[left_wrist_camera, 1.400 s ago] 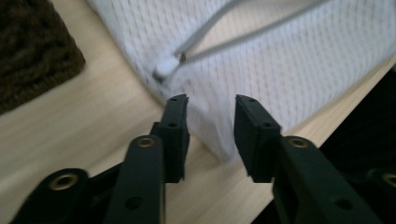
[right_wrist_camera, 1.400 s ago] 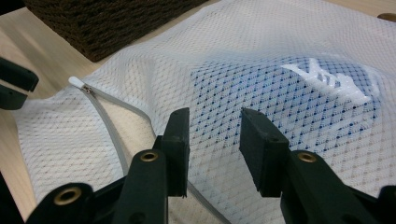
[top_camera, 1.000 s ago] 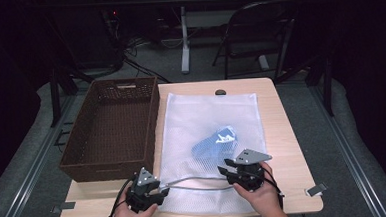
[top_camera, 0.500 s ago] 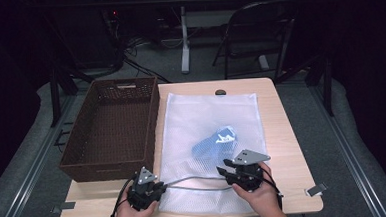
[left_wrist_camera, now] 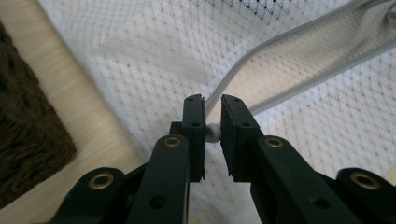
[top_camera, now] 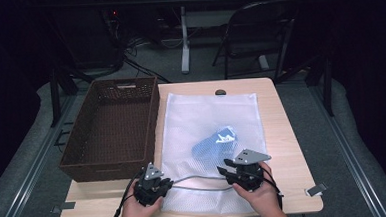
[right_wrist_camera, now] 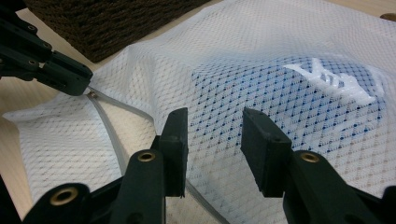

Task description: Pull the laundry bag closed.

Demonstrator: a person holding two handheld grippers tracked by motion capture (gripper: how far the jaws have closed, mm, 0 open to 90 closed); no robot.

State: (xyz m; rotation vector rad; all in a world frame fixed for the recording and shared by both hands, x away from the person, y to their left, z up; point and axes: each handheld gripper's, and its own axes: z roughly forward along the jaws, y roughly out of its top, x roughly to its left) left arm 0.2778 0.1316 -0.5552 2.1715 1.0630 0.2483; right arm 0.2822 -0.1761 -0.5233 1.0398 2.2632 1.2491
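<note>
High view: a white mesh laundry bag (top_camera: 210,147) lies flat on the wooden table (top_camera: 287,133) just beside a brown wicker basket (top_camera: 113,127), a blue garment (top_camera: 214,141) showing through the netting; both hands work its near edge, where the grey zipper (top_camera: 197,181) runs, likely to work the closure
Left hand, high view: the left gripper (top_camera: 154,184) sits at the bag's near left corner, at the end of the zipper line, well placed to draw the slider along
Right hand, high view: the right gripper (top_camera: 244,172) rests on the bag's near right part, apparently to steady the bag
Left gripper view: the jaws of the left gripper (left_wrist_camera: 212,100) have just been closing and now stand narrow, pinching the small grey zipper pull (left_wrist_camera: 213,133) between them; the zipper tape (left_wrist_camera: 280,42) curves away across the mesh
Right gripper view: the right gripper (right_wrist_camera: 215,116) has its jaws spread fairly wide, mesh lying under the gap; whether the pads press the fabric cannot be told. The blue garment (right_wrist_camera: 299,88) lies inside the bag just ahead, and the left gripper (right_wrist_camera: 70,77) works the zipper's far end
</note>
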